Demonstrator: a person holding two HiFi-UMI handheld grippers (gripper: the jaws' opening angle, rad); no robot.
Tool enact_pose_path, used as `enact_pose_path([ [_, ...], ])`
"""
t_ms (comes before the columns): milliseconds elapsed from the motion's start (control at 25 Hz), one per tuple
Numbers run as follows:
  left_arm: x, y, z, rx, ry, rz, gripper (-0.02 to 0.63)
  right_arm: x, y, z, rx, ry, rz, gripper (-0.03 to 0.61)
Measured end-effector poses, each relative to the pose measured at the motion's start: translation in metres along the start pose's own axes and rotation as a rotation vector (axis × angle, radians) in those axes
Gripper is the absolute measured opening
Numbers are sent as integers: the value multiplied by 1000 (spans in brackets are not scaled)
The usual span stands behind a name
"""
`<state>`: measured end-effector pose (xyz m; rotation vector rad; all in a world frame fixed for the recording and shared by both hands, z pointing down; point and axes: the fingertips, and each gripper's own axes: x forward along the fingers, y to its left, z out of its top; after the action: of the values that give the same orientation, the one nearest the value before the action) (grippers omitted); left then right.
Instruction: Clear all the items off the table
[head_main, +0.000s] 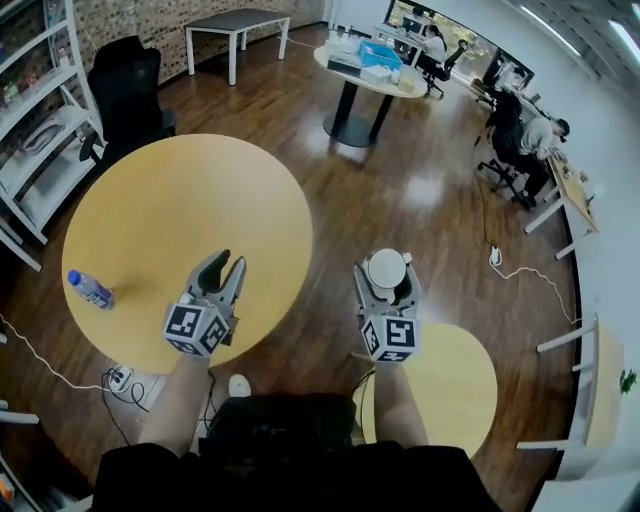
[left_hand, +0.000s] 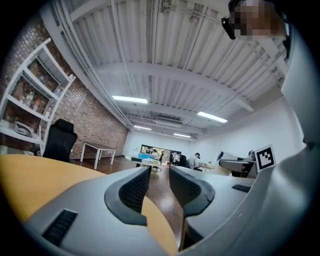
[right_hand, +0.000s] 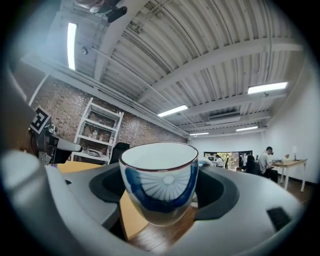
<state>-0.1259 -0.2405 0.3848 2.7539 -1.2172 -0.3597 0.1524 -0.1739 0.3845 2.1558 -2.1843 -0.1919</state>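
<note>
- Cup (head_main: 386, 268) is being carried in the head view, sitting between the jaws of the right gripper (head_main: 386, 278), out over the wooden floor (head_main: 420, 190) to the right of the round yellow table (head_main: 190, 225).
- Also in this view, the left gripper (head_main: 230, 262) is hovering over the near right part of that table, its jaws standing a little apart with nothing between them.
- A water bottle (head_main: 89, 289) is lying on its side at the table's near left edge, well apart from both grippers.
- A smaller round table (head_main: 445, 385) is showing near right, just behind the right gripper.
- In the left gripper view, the left gripper (left_hand: 159, 176) is keeping a narrow gap between its ribbed pads; only the yellow table (left_hand: 30, 175) edge and the floor are showing through it.
- A black chair (left_hand: 59, 142) and a white shelf (left_hand: 30, 100) are standing at the far left.
- In the right gripper view, the right gripper (right_hand: 159, 192) is clamping the cup (right_hand: 159, 180) from both sides, the jaws spread wide around it.
- The cup is sitting upright, white with a blue pattern and a dark rim, above the floor and beside the yellow table's edge.
</note>
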Motion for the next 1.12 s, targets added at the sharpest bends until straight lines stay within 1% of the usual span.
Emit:
enact_pose_path([
  [120,-27,47,7,-15,-24,80,132,30,51,3,-21,1,89,405],
  [200,-41,74,9,-28,-31,117,132,46,79,5,-34,4,131,405],
  [280,-52,99,9,-41,-37,143,130,60,102,8,-42,2,155,405],
  [320,-57,110,10,-46,-40,152,110,67,112,9,-46,0,164,405],
  [440,-65,138,16,-39,-42,168,110,90,140,11,-67,-2,195,405],
  [560,-72,162,22,-19,-34,188,110,110,165,10,-56,-6,226,405],
  [720,-89,185,19,-20,-20,243,110,132,197,-4,-32,22,291,405],
  [920,-103,215,5,-30,13,330,110,167,226,-26,1,65,376,405],
  [1120,-100,237,-12,-62,62,400,110,209,252,-57,27,130,474,405],
])
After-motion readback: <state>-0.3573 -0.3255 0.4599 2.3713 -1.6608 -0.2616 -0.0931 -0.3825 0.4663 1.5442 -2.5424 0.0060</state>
